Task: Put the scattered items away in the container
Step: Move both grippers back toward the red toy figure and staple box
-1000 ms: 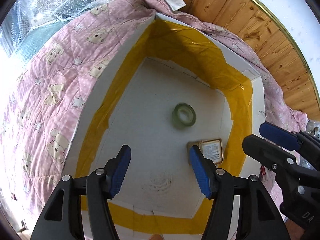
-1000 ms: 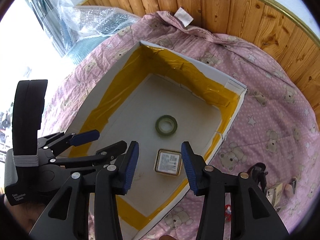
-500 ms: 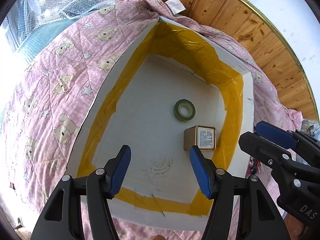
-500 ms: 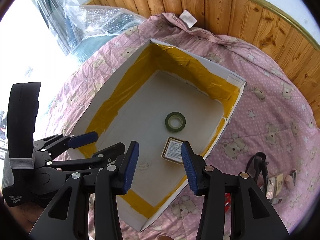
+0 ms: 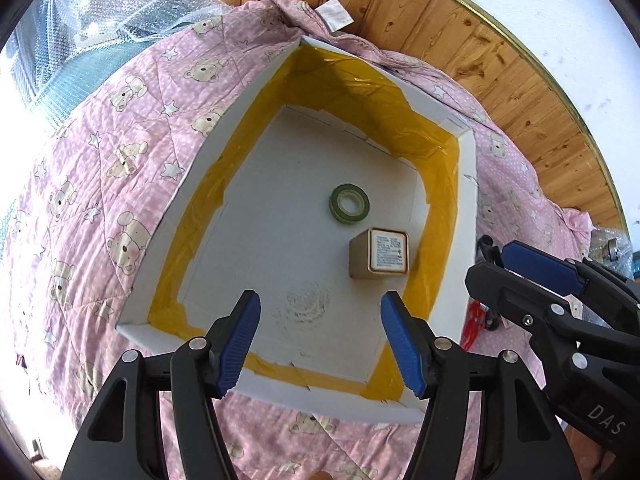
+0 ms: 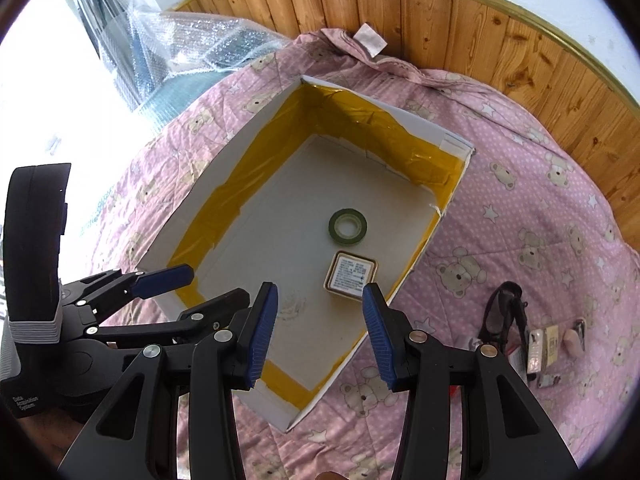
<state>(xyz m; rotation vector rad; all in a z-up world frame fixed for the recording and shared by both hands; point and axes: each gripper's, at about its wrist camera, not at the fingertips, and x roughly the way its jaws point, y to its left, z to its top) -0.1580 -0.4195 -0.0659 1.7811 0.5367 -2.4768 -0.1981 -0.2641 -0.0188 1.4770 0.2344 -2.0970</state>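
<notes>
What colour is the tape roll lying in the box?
Dark olive green, with a paler core: the tape roll shows best in the right wrist view.

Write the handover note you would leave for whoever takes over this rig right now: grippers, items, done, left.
Left gripper: open, empty, above the box's near end.
Right gripper: open, empty, beside it.
Box: on the pink quilt.
Done: green tape roll and square tin lie inside, apart.
Left: black sunglasses and small packets on the quilt, right of the box. A red item lies by the box's right wall, mostly hidden.
</notes>
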